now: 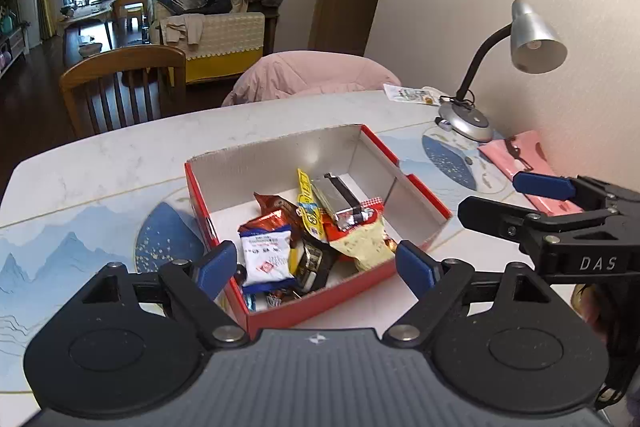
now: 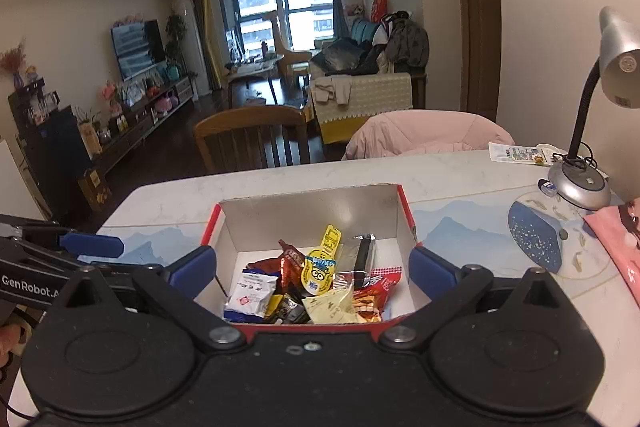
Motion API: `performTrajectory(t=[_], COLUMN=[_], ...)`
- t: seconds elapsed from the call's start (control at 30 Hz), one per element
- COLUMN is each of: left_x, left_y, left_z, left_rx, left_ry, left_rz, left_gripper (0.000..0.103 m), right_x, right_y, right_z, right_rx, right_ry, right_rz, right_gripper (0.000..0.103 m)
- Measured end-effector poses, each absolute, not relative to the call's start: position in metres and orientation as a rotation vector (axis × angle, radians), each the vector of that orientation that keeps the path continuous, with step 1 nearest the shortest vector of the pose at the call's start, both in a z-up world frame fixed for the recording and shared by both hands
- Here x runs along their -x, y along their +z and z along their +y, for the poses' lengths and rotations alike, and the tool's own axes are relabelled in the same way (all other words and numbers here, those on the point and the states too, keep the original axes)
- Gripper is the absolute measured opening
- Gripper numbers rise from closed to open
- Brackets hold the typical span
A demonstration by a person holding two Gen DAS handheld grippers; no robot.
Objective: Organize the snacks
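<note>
a: what holds the snacks?

b: an open red cardboard box with a white inside (image 1: pixel 408 187) stands on the pale marble-pattern table top (image 1: pixel 120 155). the same box (image 2: pixel 406 211) appears in the right wrist view. all the packets lie heaped inside it, towards its near end.

a: which packets can be told apart?

b: a white sachet with blue and red print (image 1: pixel 267 254) lies at the near left of the heap; a silver foil bar with a dark band (image 1: pixel 338 201) lies on top at the far side, beside a yellow cartoon-face pouch (image 1: pixel 309 203). a pale yellow crinkled bag (image 1: pixel 362 242) rests at the right, over a red wrapper. in the right wrist view the white sachet (image 2: pixel 251 293), the yellow pouch (image 2: pixel 318 269) and the silver bar (image 2: pixel 362 255) lie in the same order.

a: and the claws?

b: the left gripper (image 1: pixel 316 265) hangs above the near end of the box, its blue-padded fingers spread wide and holding nothing. the right gripper (image 2: pixel 312 273) is likewise spread wide and empty, one finger to either side of the box. seen from the left wrist, the right gripper (image 1: pixel 500 201) sits to the right of the box, also parted.

a: other items?

b: a silver gooseneck desk lamp (image 1: pixel 532 39) stands at the far right of the table, near a pink flat packet (image 1: pixel 516 155).
</note>
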State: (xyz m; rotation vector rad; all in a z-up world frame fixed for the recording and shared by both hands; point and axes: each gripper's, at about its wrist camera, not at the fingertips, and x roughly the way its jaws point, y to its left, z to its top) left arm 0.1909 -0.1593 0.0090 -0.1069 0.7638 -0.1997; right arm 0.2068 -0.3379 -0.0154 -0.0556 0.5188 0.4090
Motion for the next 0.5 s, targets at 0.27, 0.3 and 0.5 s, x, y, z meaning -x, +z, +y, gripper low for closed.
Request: performTrajectory(t=[0.27, 0.3, 0.5], left_x=[-0.172, -0.169, -0.160], left_y=[0.012, 0.012, 0.014], left_z=[-0.159, -0.160, -0.158], left_rx=[0.105, 0.099, 0.122], left_ry=[-0.194, -0.185, -0.177], left_rz=[0.740, 0.733, 0.719], left_gripper=[0.087, 0.087, 0.087], right_x=[-0.181, -0.179, -0.161], right_y=[-0.016, -0.016, -0.018], right_z=[-0.333, -0.333, -0.328], right_rx=[0.030, 0.029, 0.022], right_ry=[0.401, 0.398, 0.378], right_rz=[0.491, 0.480, 0.444], right_gripper=[0.103, 0.103, 0.103])
